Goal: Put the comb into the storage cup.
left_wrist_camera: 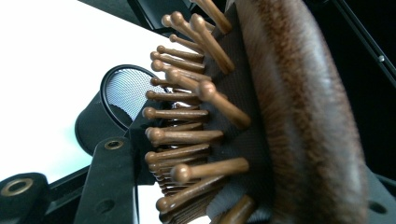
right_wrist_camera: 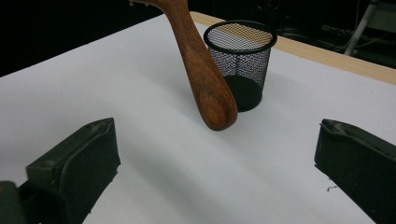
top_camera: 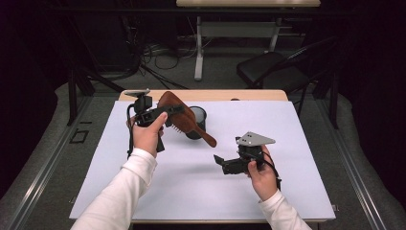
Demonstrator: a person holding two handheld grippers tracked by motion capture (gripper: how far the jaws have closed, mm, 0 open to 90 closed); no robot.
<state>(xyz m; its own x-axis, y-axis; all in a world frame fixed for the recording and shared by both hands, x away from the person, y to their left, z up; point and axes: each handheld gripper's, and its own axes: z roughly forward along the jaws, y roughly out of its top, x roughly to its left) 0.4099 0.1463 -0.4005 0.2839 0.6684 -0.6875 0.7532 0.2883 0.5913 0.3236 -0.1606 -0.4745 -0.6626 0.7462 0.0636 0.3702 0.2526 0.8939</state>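
A brown wooden hairbrush (top_camera: 184, 119) hangs above the white table, its head up and its handle (right_wrist_camera: 203, 74) slanting down to the right. My left gripper (top_camera: 175, 110) is shut on the brush head; in the left gripper view the wooden bristles (left_wrist_camera: 187, 135) and the padded back (left_wrist_camera: 303, 116) sit between its jaws. A black mesh cup (top_camera: 198, 122) stands upright just behind the brush and looks empty (right_wrist_camera: 243, 60). My right gripper (top_camera: 222, 163) hovers low at the right, a short way below the handle's tip. It is open (right_wrist_camera: 217, 168), with nothing between its jaws.
The white sheet (top_camera: 191, 191) covers most of the table, whose wooden far edge (top_camera: 249, 95) shows behind it. Beyond the table are a dark chair (top_camera: 273, 69), a desk frame (top_camera: 198, 48) and cables on the floor.
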